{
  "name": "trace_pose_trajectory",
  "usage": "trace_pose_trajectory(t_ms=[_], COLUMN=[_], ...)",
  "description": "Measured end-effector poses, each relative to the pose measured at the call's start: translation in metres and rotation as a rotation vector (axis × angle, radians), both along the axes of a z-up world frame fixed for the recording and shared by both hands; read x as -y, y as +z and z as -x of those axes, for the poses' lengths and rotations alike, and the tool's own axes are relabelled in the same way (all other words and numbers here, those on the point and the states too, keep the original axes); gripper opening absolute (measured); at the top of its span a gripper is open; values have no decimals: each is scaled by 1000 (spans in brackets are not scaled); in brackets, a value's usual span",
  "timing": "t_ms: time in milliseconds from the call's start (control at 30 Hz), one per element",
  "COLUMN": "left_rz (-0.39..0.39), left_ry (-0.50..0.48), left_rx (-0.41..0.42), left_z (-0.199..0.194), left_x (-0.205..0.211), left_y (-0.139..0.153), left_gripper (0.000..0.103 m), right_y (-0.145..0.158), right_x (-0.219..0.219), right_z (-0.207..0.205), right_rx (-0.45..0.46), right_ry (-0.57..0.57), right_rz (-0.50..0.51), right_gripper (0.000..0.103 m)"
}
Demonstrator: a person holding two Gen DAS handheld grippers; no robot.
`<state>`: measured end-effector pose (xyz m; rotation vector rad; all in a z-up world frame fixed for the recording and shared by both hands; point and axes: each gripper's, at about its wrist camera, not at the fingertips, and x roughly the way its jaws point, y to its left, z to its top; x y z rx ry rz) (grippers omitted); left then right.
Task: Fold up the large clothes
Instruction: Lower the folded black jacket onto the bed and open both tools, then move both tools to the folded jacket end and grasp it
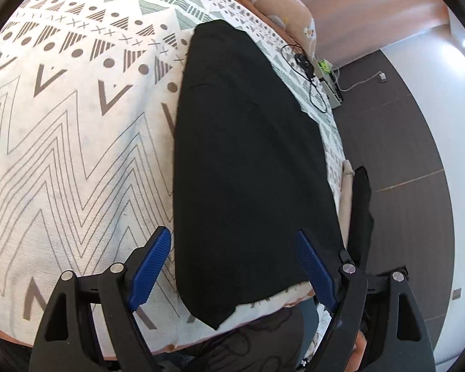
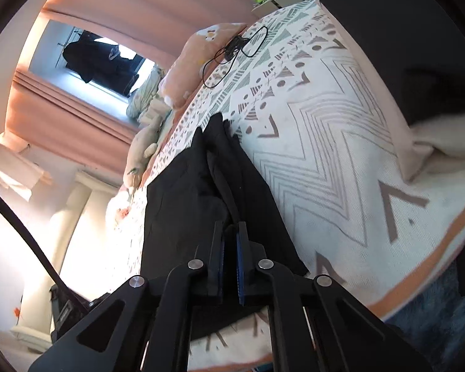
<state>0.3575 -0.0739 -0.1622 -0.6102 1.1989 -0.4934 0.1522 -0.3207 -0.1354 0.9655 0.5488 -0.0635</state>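
While the black garment (image 1: 248,167) lies in a long, smooth strip along the right side of the patterned bedspread (image 1: 77,124), the left gripper (image 1: 232,272) hovers over its near end with the blue pads spread wide and nothing between them. In this view the cloth looks already folded lengthwise; its near corner almost reaches the foot edge of the bed, and its right side runs close to the bed's right edge, where another dark piece hangs off. A black cable (image 1: 310,71) lies near the far right edge, beyond the garment. To the left the spread is bare, giving plenty of room to bring an end across.

From the right wrist view, the right gripper (image 2: 231,241) has its fingers pinched together on the near edge of the black garment (image 2: 183,198), which bunches into ridges just ahead of them. How many layers it holds I cannot say. The pink pillow (image 2: 189,62) sits at the head end, well apart from the cloth. I would judge the crosswise folds still to come, with the left side open for them.
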Motion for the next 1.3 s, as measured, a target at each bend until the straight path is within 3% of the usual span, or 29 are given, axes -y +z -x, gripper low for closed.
trace_pose_trajectory(t_ms=[200,400,533,633,767,833,867,900,1300], left_rz=[-16,-51,-58,-65,-69,-64,-60,-59,-54], left_ry=[-13,17,13,8,3,2,2,2,15], left_rx=[15,70,82,79,77,73,69,65,41], left_z=[10,13,12,10,5,0,-2,-5,-58], left_x=[5,5,10,15,19,17,16,15,4], left_y=[-2,6,5,0,-3,-4,-5,-6,-14], left_gripper=[83,77,72,68,68,68,68,68,68], right_y=[-13,-16,-1,12,36,43,45,48,54], right_x=[14,13,22,32,29,24,22,21,34], right_z=[13,20,34,43,36,28,24,18,-89], right_rx=[-5,-30,-80,-38,-83,-91,-96,-91,-154], right_ry=[-16,-29,-72,-35,7,39,56,80,304], right_rz=[-49,-33,79,68,171,198,199,195,170], right_gripper=[1,1,1,2,4,23,60,89,90])
